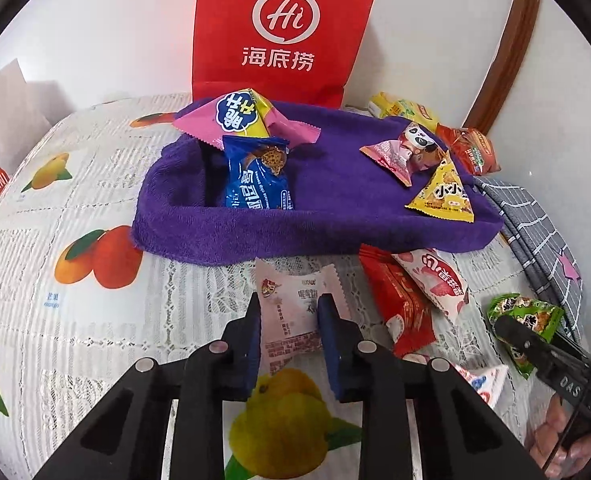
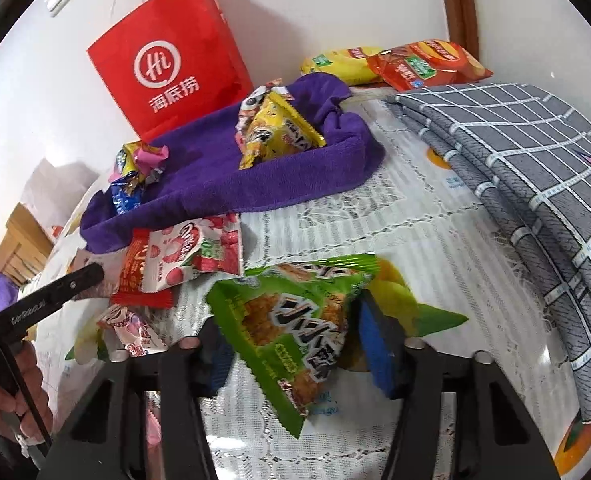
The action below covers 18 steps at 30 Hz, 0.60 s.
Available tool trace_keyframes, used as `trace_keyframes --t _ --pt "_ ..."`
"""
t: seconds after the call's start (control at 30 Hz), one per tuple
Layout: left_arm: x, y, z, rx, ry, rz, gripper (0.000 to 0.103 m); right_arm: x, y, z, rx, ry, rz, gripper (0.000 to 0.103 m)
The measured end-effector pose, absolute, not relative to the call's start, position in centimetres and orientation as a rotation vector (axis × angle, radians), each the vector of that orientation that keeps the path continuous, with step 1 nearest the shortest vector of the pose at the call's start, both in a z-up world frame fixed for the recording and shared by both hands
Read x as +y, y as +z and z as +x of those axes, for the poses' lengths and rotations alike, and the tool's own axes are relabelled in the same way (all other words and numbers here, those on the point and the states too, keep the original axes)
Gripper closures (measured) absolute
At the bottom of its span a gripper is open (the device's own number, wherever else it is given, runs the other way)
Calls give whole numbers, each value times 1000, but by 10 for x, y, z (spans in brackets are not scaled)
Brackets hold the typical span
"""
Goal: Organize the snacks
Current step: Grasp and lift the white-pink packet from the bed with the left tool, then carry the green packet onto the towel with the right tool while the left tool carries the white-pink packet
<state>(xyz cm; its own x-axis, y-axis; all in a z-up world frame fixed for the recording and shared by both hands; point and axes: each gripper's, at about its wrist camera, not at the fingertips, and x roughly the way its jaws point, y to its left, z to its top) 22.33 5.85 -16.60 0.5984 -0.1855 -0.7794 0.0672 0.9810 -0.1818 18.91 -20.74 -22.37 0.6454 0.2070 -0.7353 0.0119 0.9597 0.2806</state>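
L gripper (image 1: 289, 320): jaws closed on white packet (image 1: 291, 312), pads pressing both sides, just in front of purple towel (image 1: 335, 208). R gripper (image 2: 291, 344): green packet (image 2: 295, 320) sits between the blue pads; contact not clear, grip can't be confirmed. Towel holds blue packet (image 1: 255, 180), pink packet (image 1: 399, 152), yellow packet (image 1: 447, 192). Red bag (image 1: 283, 28) stands behind towel. Red packet (image 1: 403, 304) lies on tablecloth (image 1: 95, 184), near towel.

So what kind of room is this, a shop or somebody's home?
Most likely a home dining table: a lace tablecloth printed with fruit, a red restaurant takeaway bag against the wall, and a wooden door frame.
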Motion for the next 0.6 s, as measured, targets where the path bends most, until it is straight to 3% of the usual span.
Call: trace_keyframes --t 0.3,0.6 --pt "72 -152 208 896 -159 -162 83 -193 -214 181 859 129 203 54" --pt "85 -132 202 857 -175 -205 83 -184 -162 182 752 180 180 55"
